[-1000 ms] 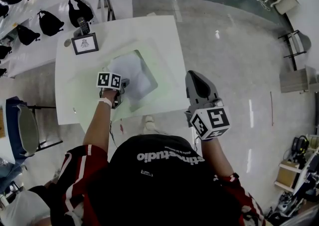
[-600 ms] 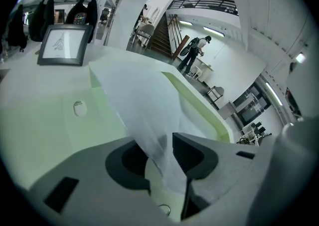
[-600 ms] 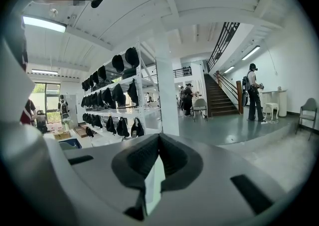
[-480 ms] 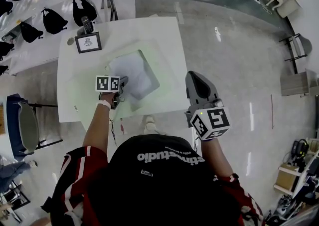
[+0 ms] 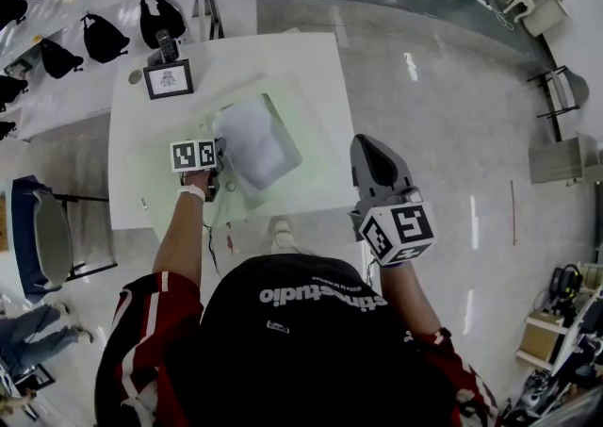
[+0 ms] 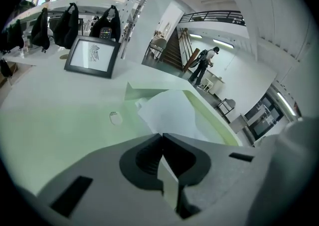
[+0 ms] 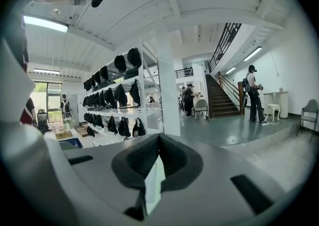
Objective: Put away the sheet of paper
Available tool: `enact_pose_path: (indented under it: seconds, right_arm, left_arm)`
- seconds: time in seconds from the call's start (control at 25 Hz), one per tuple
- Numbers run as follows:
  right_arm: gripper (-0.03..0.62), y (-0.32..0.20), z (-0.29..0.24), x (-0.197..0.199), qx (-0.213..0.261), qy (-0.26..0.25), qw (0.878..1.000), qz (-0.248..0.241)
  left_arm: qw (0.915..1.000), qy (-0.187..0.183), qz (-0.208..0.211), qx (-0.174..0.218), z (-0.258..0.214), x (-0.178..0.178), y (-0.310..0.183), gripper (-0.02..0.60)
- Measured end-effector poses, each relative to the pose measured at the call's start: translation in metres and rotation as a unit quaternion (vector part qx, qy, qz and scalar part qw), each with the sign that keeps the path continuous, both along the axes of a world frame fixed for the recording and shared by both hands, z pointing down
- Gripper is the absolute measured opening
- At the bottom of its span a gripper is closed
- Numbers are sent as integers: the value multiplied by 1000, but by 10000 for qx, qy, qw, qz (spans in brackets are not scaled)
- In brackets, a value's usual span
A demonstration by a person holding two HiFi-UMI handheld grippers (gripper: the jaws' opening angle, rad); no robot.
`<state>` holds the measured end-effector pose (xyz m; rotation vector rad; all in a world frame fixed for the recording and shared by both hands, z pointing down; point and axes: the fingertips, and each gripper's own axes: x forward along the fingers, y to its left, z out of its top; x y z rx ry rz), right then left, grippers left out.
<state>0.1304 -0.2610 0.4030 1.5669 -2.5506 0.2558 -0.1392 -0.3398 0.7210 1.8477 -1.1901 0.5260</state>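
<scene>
Left gripper (image 6: 160,136) has its jaws pressed together on the near corner of the sheet of paper (image 6: 172,115) — the white sheet spreads away from the tips, forward and to the right, over a pale green cover (image 6: 214,120) on the table (image 5: 283,53), with its length running away from the person. Right gripper (image 7: 158,137), jaws also together and with nothing between them, hangs off the table's right side, well apart from the sheet — so I judge that the left one alone must carry the paper, drawing it along that length.
</scene>
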Motion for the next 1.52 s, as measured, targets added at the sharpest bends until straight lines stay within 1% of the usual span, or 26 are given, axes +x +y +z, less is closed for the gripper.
enact_pose_path:
  seconds: [0.2,0.36,0.52,0.68,0.72,0.8,0.84,0.92,1.12,1.24,1.4,1.52]
  right_arm:
    - [3,1,3,8,-21,18,10000,74]
    - [3,0,5,15,-50,32,9999,126]
    - [3,-2,6,19,-66,40,9998,165]
    - [3,-5,6,21,-78,35,9998,161]
    - [3,-5,6,22,-78,28,9998,157]
    - [3,-6,6,21,-70,20,9999,138]
    - [3,-6,5,20,-64,12,9999,122]
    - [3,-6,4,17,-50,-10,10000,79]
    - [3,-3,2,9,-37,-43,10000,-5]
    - [3,0,0,3,2,-35,10000,-74]
    - [3,6,-3,-13,68,-60,9998,-204]
    - [3,10,-7,-30,116,-84,9993,-345]
  left_arm:
    - [9994,-216,7,-276,15,-4,2,6]
    - [9994,-268,-54,-209,14,-3,-7,6]
    - [9994,-334,-65,-4,6,1,-22,6]
    - [9981,-578,-21,225,-3,3,-29,8]
    - [9978,-612,-22,273,-5,3,-29,19]
    - [9975,-618,-36,352,-7,4,-28,105]
    - [9973,-632,-48,374,-8,4,-27,126]
    - [9967,-701,-108,405,-10,0,-24,148]
    - [9957,-633,-357,567,-24,-12,-10,150]
    - [9944,-647,-386,737,-39,-16,1,150]
    - [9907,-720,-335,1107,-71,-15,15,150]
    - [9873,-617,-377,1417,-101,-19,26,150]
